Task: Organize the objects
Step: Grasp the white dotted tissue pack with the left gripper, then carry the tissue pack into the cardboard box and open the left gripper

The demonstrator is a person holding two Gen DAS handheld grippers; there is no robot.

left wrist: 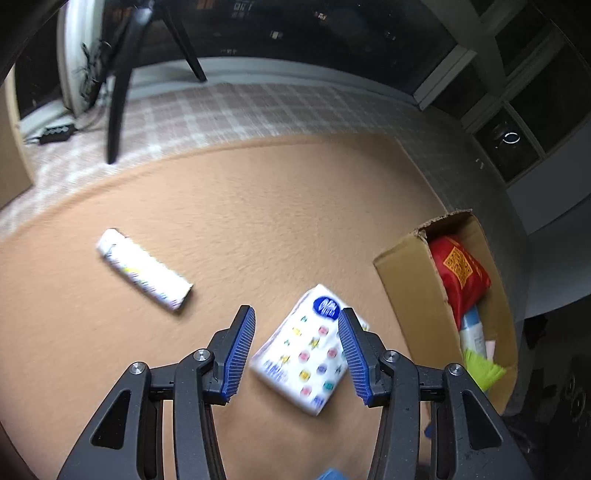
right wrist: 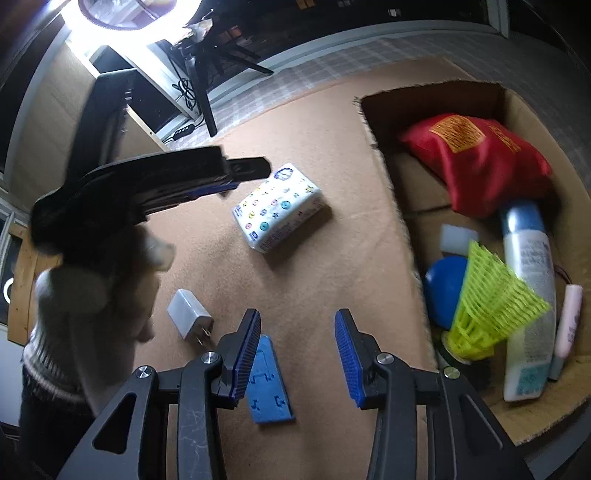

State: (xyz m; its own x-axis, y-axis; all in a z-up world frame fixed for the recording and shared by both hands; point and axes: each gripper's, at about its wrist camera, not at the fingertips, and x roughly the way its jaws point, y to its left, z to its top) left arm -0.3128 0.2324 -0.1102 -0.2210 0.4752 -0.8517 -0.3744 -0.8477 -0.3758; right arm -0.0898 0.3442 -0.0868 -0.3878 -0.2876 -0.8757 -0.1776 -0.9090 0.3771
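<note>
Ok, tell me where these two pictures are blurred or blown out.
Left wrist view: motion blur smears the tissue pack, the tube and the carpet; no glare. Right wrist view: a lamp burns out the top left; the left gripper and shuttlecock are blurred, the charger sharp.

Loose items on tan mat; cardboard box (right wrist: 391,192) at frame right.
Patterned tissue pack (right wrist: 279,206) centre, flat; white charger (right wrist: 189,314) lower left; blue block (right wrist: 269,380) bottom centre.
</note>
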